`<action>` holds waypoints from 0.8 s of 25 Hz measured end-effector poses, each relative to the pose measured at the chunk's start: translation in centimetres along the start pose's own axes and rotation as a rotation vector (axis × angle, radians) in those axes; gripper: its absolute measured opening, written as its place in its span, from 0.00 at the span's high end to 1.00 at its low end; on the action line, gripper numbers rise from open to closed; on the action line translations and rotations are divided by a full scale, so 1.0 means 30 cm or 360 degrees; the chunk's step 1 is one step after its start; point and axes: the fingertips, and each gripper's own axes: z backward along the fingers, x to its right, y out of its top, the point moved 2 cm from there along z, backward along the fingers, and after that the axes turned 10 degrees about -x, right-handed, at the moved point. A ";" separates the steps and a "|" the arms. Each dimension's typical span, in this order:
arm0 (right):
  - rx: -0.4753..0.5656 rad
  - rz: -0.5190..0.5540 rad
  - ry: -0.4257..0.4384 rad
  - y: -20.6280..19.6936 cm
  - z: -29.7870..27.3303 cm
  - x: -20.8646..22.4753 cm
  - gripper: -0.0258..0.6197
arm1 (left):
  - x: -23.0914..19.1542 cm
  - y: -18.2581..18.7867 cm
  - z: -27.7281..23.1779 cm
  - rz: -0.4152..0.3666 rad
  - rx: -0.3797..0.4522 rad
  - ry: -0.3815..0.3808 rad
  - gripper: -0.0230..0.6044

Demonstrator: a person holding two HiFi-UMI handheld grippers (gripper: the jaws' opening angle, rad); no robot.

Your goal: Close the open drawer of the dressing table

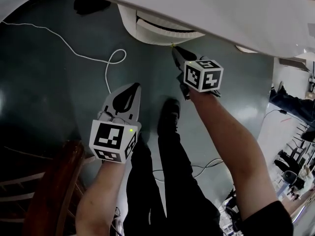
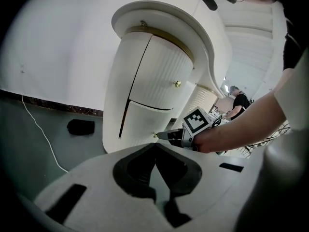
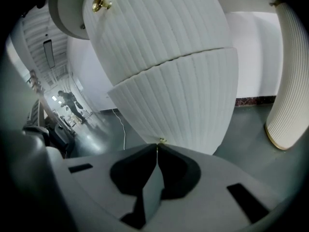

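both forearms reach forward, right gripper [image 1: 174, 48] ahead of left gripper [image 1: 132, 86], each with fingers together.

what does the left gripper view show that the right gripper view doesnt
Only the left gripper view: the right tool from the side with its marker cube, and a black object on the floor. Only the right gripper view: a second ribbed pedestal. Both: the ribbed drawer fronts, the upper brass knob, and the lower knob at the shut right tool's tips.
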 end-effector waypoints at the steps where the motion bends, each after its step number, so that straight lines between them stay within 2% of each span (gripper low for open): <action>1: 0.0000 0.0004 0.0000 0.009 -0.007 0.001 0.94 | -0.001 0.005 -0.002 0.0002 0.0005 0.0000 0.96; 20: -0.0037 0.0018 -0.0062 0.057 -0.033 0.016 0.95 | -0.025 0.011 0.025 -0.0002 0.0023 0.0029 0.96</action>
